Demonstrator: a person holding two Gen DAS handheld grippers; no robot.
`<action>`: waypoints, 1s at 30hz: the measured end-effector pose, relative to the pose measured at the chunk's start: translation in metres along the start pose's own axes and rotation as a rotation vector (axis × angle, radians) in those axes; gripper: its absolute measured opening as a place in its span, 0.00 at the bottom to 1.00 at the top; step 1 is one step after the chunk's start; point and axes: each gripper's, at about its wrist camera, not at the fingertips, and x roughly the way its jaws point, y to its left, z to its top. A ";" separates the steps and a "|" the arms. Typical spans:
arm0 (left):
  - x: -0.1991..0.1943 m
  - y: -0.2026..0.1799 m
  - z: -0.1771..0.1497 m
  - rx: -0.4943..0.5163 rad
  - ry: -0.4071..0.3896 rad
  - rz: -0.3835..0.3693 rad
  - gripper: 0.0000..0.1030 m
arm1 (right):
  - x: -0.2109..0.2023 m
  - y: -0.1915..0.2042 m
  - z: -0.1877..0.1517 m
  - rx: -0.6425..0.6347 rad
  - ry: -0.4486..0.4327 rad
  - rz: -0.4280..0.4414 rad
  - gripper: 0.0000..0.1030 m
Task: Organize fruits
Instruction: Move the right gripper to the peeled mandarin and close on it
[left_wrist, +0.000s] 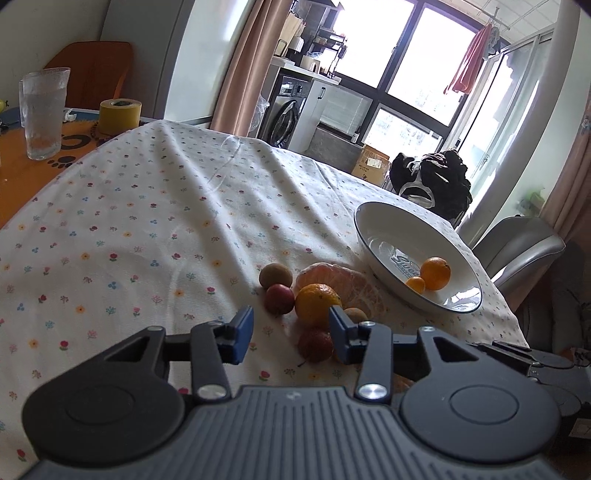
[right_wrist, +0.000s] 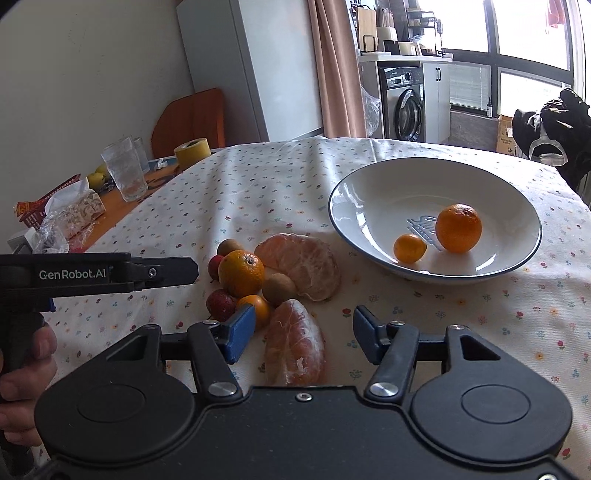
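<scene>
A white bowl (right_wrist: 369, 192) (left_wrist: 373, 236) holds a large orange (right_wrist: 458, 228) (left_wrist: 436, 273) and a small one (right_wrist: 409, 248) (left_wrist: 416, 285). Left of it on the flowered cloth lies a cluster: an orange (right_wrist: 241, 272) (left_wrist: 317, 303), two peeled citrus pieces (right_wrist: 303, 266) (right_wrist: 295, 343), kiwis (right_wrist: 277, 288) (left_wrist: 275, 275), small red fruits (right_wrist: 221, 305) (left_wrist: 314, 344) and a small orange (right_wrist: 258, 308). My right gripper (right_wrist: 303, 334) is open, its fingers either side of the near peeled piece. My left gripper (left_wrist: 291, 332) is open just before the cluster.
Off the cloth at the left stand drinking glasses (right_wrist: 125, 173) (left_wrist: 42, 114), a yellow tape roll (right_wrist: 192, 153) (left_wrist: 120, 116), snack wrappers (right_wrist: 74, 218) and a red basket. A grey chair (left_wrist: 517, 251) sits beyond the table's right edge. A person's hand (right_wrist: 26, 369) holds the left gripper's handle.
</scene>
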 end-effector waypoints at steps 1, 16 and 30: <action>0.001 0.002 -0.001 -0.001 0.002 -0.004 0.39 | 0.001 0.002 0.000 -0.011 0.008 -0.004 0.54; 0.012 0.006 -0.013 0.023 0.049 -0.024 0.35 | 0.016 0.024 -0.012 -0.150 0.042 -0.068 0.38; 0.021 -0.013 -0.018 0.092 0.060 -0.034 0.35 | 0.011 0.020 -0.014 -0.153 0.007 -0.062 0.33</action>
